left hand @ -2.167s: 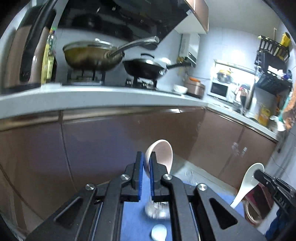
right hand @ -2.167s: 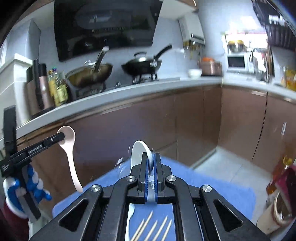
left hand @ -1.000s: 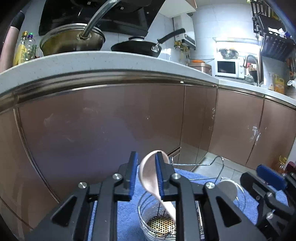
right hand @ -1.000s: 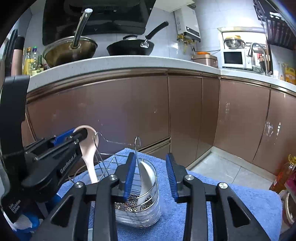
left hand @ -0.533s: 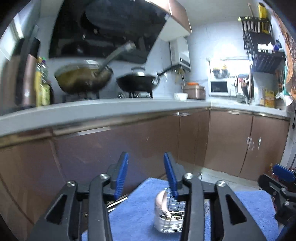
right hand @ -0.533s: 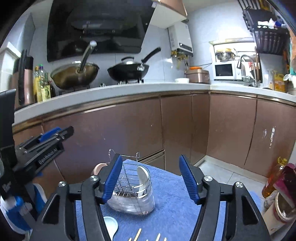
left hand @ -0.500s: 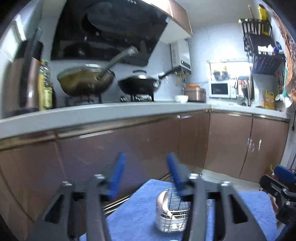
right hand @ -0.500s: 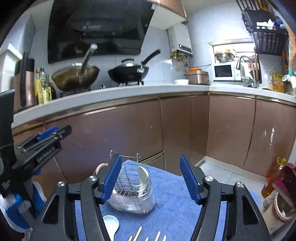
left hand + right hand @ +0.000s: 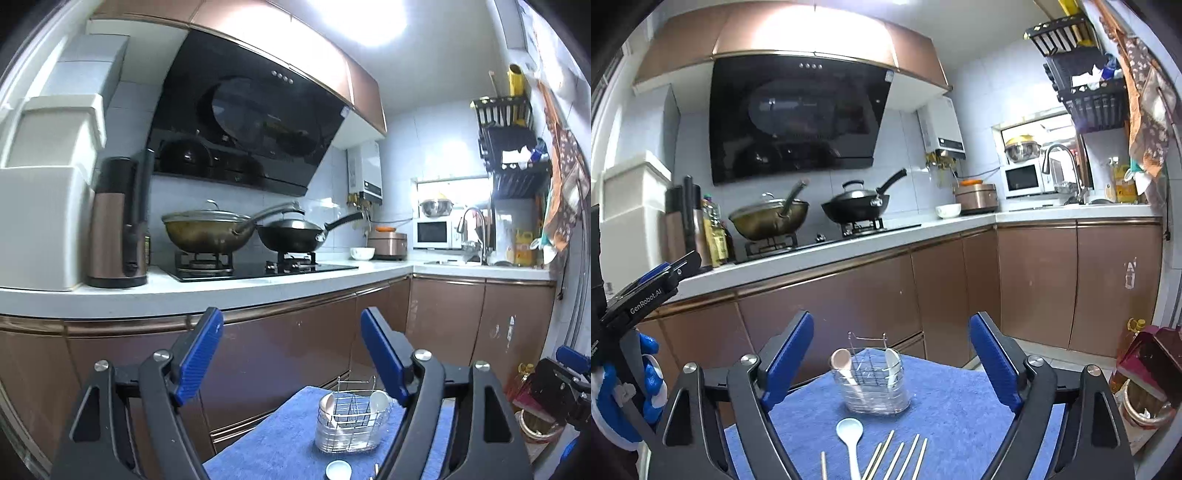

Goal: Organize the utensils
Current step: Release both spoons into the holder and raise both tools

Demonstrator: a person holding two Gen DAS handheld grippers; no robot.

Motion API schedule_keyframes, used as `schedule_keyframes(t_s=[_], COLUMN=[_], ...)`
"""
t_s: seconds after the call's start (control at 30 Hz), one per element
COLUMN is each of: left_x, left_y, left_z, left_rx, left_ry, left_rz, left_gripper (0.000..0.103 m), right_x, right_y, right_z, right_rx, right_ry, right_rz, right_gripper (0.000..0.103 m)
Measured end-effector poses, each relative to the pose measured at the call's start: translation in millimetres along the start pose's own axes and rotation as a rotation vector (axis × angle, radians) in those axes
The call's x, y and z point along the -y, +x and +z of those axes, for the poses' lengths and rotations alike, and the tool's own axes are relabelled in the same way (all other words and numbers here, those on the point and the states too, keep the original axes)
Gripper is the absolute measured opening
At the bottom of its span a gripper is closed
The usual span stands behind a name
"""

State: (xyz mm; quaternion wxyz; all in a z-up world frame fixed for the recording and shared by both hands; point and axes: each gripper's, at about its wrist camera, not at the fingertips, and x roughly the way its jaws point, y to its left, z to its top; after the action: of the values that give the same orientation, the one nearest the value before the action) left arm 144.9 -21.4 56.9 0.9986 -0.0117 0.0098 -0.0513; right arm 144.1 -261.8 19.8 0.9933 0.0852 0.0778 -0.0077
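A clear utensil holder with a wire rack (image 9: 870, 384) stands on a blue cloth (image 9: 953, 410). A pink spoon (image 9: 842, 360) and a white spoon (image 9: 892, 360) stand in it. A pale blue spoon (image 9: 850, 439) and several wooden chopsticks (image 9: 897, 458) lie on the cloth in front of it. My right gripper (image 9: 891, 354) is wide open and empty, raised behind these. My left gripper (image 9: 291, 354) is wide open and empty, up and back from the holder (image 9: 352, 421). The pale blue spoon's bowl (image 9: 338, 469) shows at the bottom of the left wrist view.
A kitchen counter (image 9: 849, 247) with two woks on a stove runs behind the cloth, with brown cabinets (image 9: 1034, 288) below. A bin and bottle (image 9: 1141, 373) stand on the floor at the right. The left gripper's body (image 9: 646, 291) is at the far left.
Both grippers let go of their spoons into the holder, opened wide, and pulled up and back from it. The holder now looks smaller and lower in both views.
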Motion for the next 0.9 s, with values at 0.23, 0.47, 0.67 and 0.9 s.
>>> schedule_keyframes(t_s=[0.23, 0.47, 0.67, 0.9], left_x=[-18.3, -20.1, -0.9, 29.5], left_y=[-27.4, -25.8, 14.6, 67.4], left_z=[-6.1, -31.9, -75.3, -133.5], left_rx=[-0.050, -0.140, -0.373, -0.601], left_ry=[-0.056, -0.091, -0.114, -0.113], left_rz=[-0.011, -0.054, -0.225, -0.346], left_gripper=[0.077, 0.077, 0.077, 0.077], right_x=[-1.1, 6.8, 24.0, 47.7], right_y=[-28.7, -22.8, 16.3, 69.2], right_z=[-8.9, -22.4, -52.6, -95.1], right_rx=[-0.028, -0.083, -0.235, -0.431], right_ry=[0.016, 0.044, 0.086, 0.137], right_rz=[0.029, 0.026, 0.015, 0.010], right_gripper=[0.086, 0.085, 0.070, 0.051])
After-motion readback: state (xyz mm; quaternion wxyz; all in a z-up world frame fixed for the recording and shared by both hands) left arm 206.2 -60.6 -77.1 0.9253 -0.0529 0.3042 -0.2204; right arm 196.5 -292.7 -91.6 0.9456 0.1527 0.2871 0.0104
